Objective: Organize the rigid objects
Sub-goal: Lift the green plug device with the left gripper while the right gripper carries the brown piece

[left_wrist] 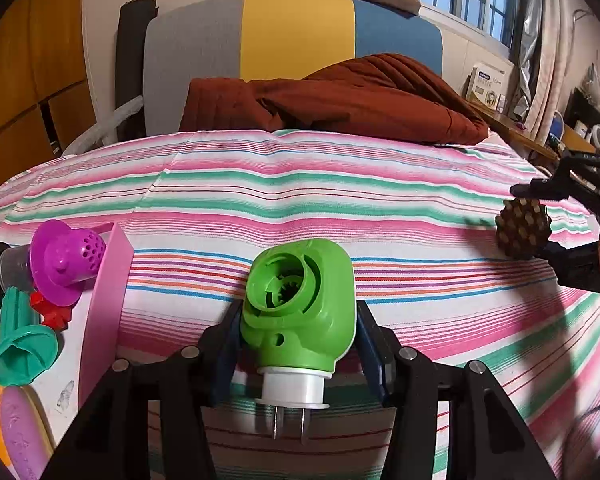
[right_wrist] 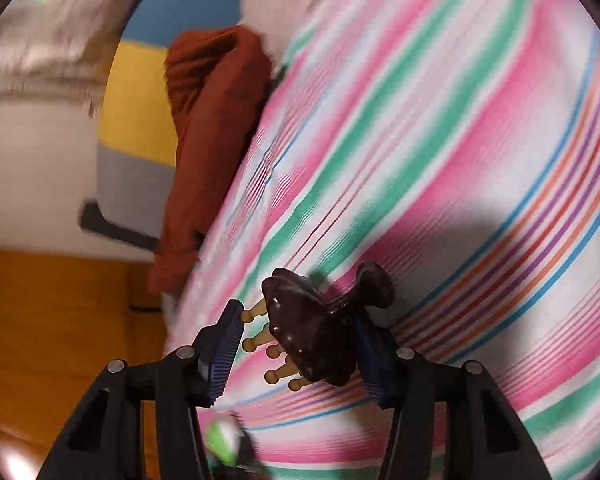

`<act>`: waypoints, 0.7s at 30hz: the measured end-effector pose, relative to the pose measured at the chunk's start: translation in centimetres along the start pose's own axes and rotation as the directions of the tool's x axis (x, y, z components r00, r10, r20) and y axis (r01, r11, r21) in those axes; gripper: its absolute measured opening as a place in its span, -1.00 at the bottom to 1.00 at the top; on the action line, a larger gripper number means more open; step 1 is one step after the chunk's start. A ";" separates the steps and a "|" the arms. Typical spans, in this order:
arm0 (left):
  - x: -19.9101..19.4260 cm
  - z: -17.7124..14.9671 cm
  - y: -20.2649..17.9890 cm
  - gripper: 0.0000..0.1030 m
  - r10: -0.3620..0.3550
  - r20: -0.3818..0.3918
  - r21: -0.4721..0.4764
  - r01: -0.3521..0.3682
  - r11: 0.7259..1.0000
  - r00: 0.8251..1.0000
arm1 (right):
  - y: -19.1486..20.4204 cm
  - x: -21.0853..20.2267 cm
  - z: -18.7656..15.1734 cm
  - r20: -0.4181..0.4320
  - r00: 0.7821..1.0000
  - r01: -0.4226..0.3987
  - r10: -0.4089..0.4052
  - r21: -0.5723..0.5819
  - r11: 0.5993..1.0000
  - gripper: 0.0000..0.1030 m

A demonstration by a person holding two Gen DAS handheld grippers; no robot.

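A bed covered with a striped sheet (left_wrist: 300, 200) in pink, green and white fills both views, with a rust-brown quilt (left_wrist: 340, 96) bunched at its far end against a grey, yellow and blue headboard (left_wrist: 296, 36). At the near left, a pink-walled tray (left_wrist: 108, 280) is seen, in which a purple perforated strainer (left_wrist: 66, 260), a teal funnel-shaped piece (left_wrist: 20, 344) and a small red piece (left_wrist: 52, 312) are heaped together.

A green plug-in device (left_wrist: 300, 304) with a white base and two metal prongs is clamped between the partly open fingers of the left gripper (left_wrist: 298, 344), above the sheet and just right of the tray.

At the far right, a dark brown massage brush (right_wrist: 312, 336) with wooden knobbed pins is held over the sheet in the right gripper (right_wrist: 296, 352). Its pins are pressed by the left pad and its handle side by the right pad, the jaws standing about half open around it. The right wrist view is blurred.
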State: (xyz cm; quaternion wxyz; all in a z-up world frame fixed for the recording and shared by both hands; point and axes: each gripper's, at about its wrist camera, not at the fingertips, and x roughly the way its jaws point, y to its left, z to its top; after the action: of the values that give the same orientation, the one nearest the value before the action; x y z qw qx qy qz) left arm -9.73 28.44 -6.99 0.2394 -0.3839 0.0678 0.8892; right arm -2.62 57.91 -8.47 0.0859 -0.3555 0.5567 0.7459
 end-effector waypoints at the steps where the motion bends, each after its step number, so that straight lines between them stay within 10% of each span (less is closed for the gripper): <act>1: -0.2 0.0 0.1 0.03 -0.004 0.002 -0.006 0.004 1.000 1.000 | 0.8 0.0 -0.4 0.001 1.000 0.026 -0.026 -0.047 0.999 0.04; 9: -4.4 -1.0 1.0 0.03 -0.110 0.033 -0.080 0.112 0.991 0.993 | 7.4 1.4 -5.3 0.037 0.972 0.224 -0.230 -0.426 0.877 0.03; 21: -13.4 -3.2 4.6 0.03 -0.122 0.123 -0.083 0.132 0.988 0.985 | 9.5 0.1 -9.2 0.023 0.979 0.178 -0.201 -0.566 0.805 0.03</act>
State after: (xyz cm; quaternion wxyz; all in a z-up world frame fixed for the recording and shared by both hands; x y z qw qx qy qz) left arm -1.93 18.43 0.04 0.2814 -0.3450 -0.0116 0.8953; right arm -3.71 46.24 -2.37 0.0402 -0.4329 0.2740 0.8578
